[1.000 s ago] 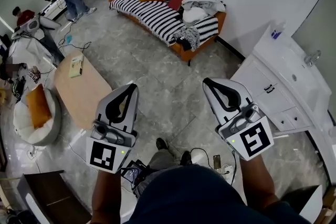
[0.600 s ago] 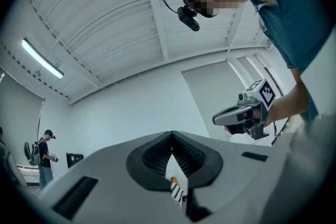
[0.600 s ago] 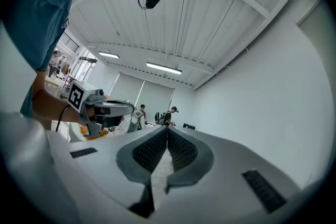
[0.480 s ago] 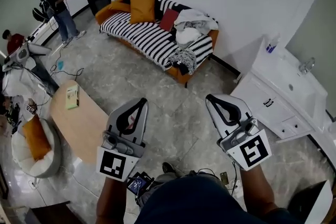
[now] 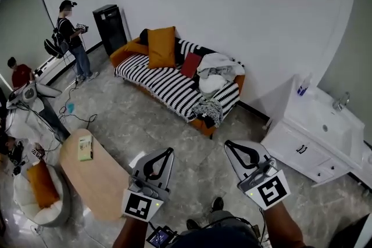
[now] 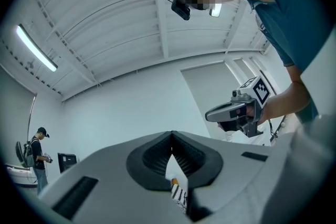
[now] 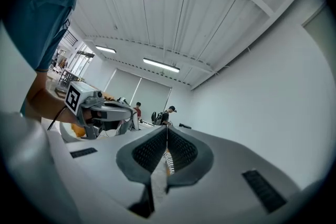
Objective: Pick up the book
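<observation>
Grey jaws are pressed together with nothing between them on our left gripper (image 5: 168, 152) and on our right gripper (image 5: 228, 144) alike. We hold the left one just to the right of the wooden coffee table (image 5: 102, 183), the right one further right of that table, well apart from it. Our book (image 5: 85, 147) lies flat on the table's far end, touched by neither gripper. Beyond the table stands the striped sofa (image 5: 168, 81), and past the table's far left side a person (image 5: 72, 38) stands.

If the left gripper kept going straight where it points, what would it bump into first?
Probably the striped sofa, near its orange cushion; nothing else shows in between, though depth is unclear.
</observation>
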### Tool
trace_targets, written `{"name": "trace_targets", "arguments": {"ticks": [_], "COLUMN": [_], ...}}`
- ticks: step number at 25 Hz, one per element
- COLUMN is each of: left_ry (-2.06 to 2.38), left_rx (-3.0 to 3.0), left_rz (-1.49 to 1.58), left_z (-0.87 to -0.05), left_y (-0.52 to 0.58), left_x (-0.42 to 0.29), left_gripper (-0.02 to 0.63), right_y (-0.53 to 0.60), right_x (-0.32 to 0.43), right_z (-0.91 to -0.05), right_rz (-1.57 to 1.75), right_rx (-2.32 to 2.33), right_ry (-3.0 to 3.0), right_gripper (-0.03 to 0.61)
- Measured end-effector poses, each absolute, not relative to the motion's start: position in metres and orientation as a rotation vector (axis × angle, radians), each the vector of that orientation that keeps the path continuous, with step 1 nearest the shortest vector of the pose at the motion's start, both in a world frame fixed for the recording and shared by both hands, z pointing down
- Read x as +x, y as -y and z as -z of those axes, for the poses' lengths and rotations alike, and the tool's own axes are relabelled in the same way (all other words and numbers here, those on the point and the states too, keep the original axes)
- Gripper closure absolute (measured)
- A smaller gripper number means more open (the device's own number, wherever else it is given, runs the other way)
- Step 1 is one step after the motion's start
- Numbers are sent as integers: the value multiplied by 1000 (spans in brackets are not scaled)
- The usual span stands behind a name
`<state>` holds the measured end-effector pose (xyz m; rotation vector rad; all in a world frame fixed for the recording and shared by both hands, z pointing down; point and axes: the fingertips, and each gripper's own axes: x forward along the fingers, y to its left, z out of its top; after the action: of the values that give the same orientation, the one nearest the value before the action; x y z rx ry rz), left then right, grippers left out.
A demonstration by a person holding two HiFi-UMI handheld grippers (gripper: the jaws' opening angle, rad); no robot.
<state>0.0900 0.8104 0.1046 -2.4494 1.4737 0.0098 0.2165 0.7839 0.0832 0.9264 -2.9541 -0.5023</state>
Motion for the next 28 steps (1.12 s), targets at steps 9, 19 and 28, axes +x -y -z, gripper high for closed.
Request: {"name": "trace_targets", "arguments": {"ticks": [9, 19, 28], "left_ry": [-1539, -1594, -1594], "left_rx": [-2418, -2353, -2394], "left_rz": [6, 14, 44], "left_z": [-109, -106, -115], "left_y": [-716, -622, -551], "left_x": [83, 94, 71], "left_gripper": [609, 609, 609], "right_y": [-689, -591, -521], "right_x": [200, 207, 183], "right_z": [-93, -99, -112], "right_rz": [463, 443, 367], "right_rx": [837, 758, 770], "right_ry": [2995, 3047, 3047], "right_gripper": [565, 565, 565]}}
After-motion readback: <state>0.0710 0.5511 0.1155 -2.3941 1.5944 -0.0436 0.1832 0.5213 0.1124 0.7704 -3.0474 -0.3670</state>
